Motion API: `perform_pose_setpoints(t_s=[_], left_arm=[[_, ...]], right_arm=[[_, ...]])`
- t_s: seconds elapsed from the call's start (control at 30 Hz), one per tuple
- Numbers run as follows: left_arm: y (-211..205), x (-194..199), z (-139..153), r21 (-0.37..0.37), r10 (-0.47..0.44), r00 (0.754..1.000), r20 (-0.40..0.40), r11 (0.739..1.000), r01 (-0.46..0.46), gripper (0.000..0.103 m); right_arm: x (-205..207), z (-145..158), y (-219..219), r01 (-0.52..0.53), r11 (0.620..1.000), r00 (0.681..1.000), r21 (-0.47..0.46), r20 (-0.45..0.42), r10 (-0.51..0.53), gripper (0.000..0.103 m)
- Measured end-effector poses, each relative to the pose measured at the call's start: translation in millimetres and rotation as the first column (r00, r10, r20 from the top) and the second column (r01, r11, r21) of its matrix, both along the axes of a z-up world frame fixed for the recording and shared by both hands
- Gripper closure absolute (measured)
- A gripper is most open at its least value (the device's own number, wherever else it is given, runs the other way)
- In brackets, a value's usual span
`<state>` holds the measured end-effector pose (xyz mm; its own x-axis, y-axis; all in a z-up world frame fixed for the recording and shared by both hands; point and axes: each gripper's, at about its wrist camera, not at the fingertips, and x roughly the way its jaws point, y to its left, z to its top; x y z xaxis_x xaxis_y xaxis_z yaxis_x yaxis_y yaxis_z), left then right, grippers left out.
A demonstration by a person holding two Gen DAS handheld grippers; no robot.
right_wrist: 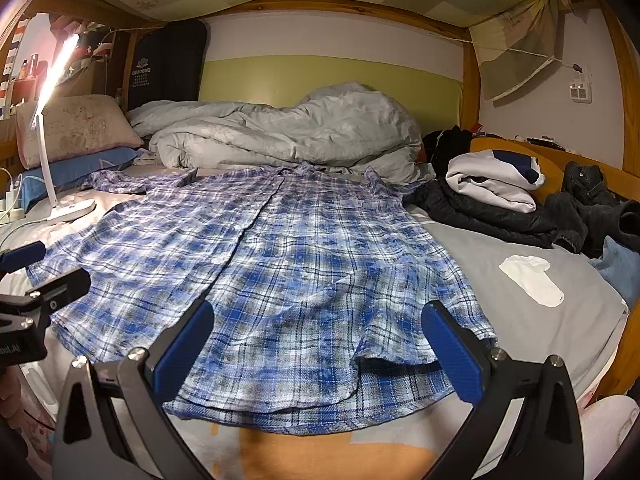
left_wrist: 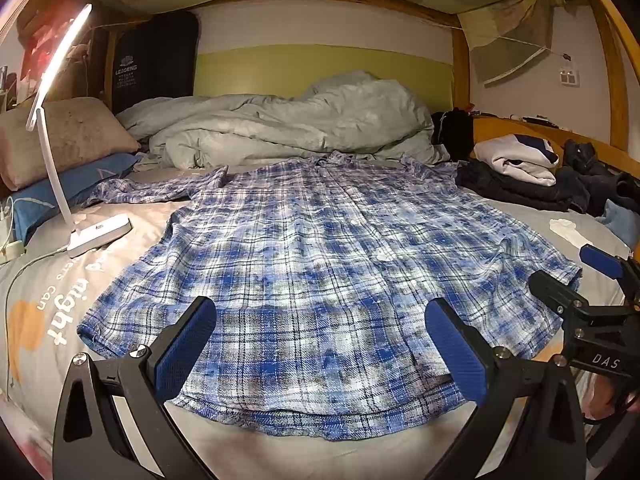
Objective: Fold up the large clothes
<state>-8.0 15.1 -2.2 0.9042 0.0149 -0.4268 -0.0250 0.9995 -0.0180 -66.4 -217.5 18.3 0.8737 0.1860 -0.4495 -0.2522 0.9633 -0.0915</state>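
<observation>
A large blue and white plaid shirt (left_wrist: 320,264) lies spread flat, front up, on the grey bed sheet (left_wrist: 48,280), its collar toward the far quilt and its hem nearest me. One sleeve (left_wrist: 160,188) stretches out to the left. My left gripper (left_wrist: 320,344) hovers open over the hem, nothing between its blue pads. My right gripper (right_wrist: 316,344) is open too, above the shirt (right_wrist: 280,264) at its right hem corner. Each gripper shows at the edge of the other's view, the right gripper (left_wrist: 576,276) beside the shirt's right side.
A lit white desk lamp (left_wrist: 80,232) stands left of the shirt near pillows (left_wrist: 68,136). A crumpled grey quilt (left_wrist: 288,124) fills the far end. Dark and white folded clothes (right_wrist: 496,196) and a white sock (right_wrist: 532,276) lie on the right, by the wooden bed rail (right_wrist: 520,152).
</observation>
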Motion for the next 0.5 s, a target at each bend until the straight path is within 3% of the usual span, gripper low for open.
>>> perform_pose_setpoints(t_s=[0.5], left_arm=[[-3.4,-0.2,0.9,-0.001,-0.006,1.000,0.001,1.000,0.006,0.000]], right_arm=[[-3.0,4.3,-4.5,0.019,1.000,1.000,0.016,0.009,-0.019,0.000]])
